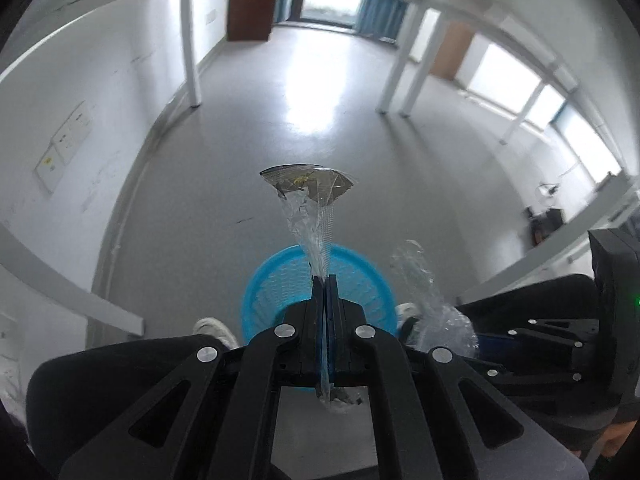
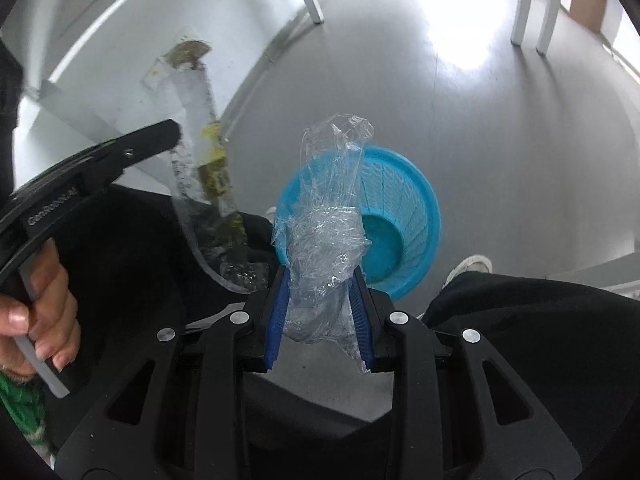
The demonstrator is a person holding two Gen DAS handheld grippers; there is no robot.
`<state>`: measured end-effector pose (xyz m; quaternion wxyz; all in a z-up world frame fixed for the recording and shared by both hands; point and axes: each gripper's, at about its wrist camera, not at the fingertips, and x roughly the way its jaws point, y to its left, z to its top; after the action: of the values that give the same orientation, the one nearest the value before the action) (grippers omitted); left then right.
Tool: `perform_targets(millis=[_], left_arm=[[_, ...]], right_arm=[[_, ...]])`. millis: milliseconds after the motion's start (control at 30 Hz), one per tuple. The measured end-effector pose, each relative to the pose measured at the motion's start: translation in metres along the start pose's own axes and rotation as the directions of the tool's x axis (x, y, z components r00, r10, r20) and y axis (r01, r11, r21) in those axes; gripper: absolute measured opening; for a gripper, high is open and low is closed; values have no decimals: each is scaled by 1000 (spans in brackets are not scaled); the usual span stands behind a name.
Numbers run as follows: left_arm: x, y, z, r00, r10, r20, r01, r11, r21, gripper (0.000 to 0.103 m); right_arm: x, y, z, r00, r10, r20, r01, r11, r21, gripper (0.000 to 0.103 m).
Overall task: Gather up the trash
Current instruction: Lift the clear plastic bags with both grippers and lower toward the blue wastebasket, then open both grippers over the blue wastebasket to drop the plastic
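My left gripper [image 1: 324, 280] is shut on a flat clear wrapper [image 1: 310, 208] with a silvery, food-stained end that sticks up past the fingertips. Directly beneath it stands a blue plastic basket [image 1: 276, 280] on the floor. My right gripper [image 2: 322, 270] is shut on a crumpled wad of clear plastic film [image 2: 328, 236], its blue pads pressing both sides. The same blue basket [image 2: 400, 208] lies just beyond and right of that wad. In the right wrist view the left gripper's fingers [image 2: 160, 136] and its wrapper [image 2: 204, 168] appear at upper left.
Grey floor [image 1: 312, 92] stretches ahead, with white table legs [image 1: 192, 60] left and right. A person's white shoes [image 1: 214, 330] and black trousers [image 2: 540, 320] stand close beside the basket. A hand [image 2: 44, 300] grips the left tool's handle. A white wall [image 1: 80, 120] runs along the left.
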<state>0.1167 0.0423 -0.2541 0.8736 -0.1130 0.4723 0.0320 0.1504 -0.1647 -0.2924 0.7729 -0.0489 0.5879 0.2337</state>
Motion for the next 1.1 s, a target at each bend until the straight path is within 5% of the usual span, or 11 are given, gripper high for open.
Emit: perform_targets(millis=[267,467,733,967,1100], left_arm=[[58,15,14,991,31,-127,-44,993,-105,0],[94,11,17,976,57,-208,-79,992,-98,0],[146,16,14,930,36,-367,-87,989,-124,0],[185,31,3,870,-31,-492,-93,970,-226,1],[196,29,2,858,-31,-512,-102,968,-229,1]], right_arm=[[47,-8,16,994,-13,-110,21,997,72,28],[80,-10,32,984,-26,-179,46,993,111,28],[122,-25,44,965,-11,-262,58,983,173,29],[158,-37,52,950,-10,-312,82,973,217,29],[169,-38,54,946,-5,-324,82,972,222,29]])
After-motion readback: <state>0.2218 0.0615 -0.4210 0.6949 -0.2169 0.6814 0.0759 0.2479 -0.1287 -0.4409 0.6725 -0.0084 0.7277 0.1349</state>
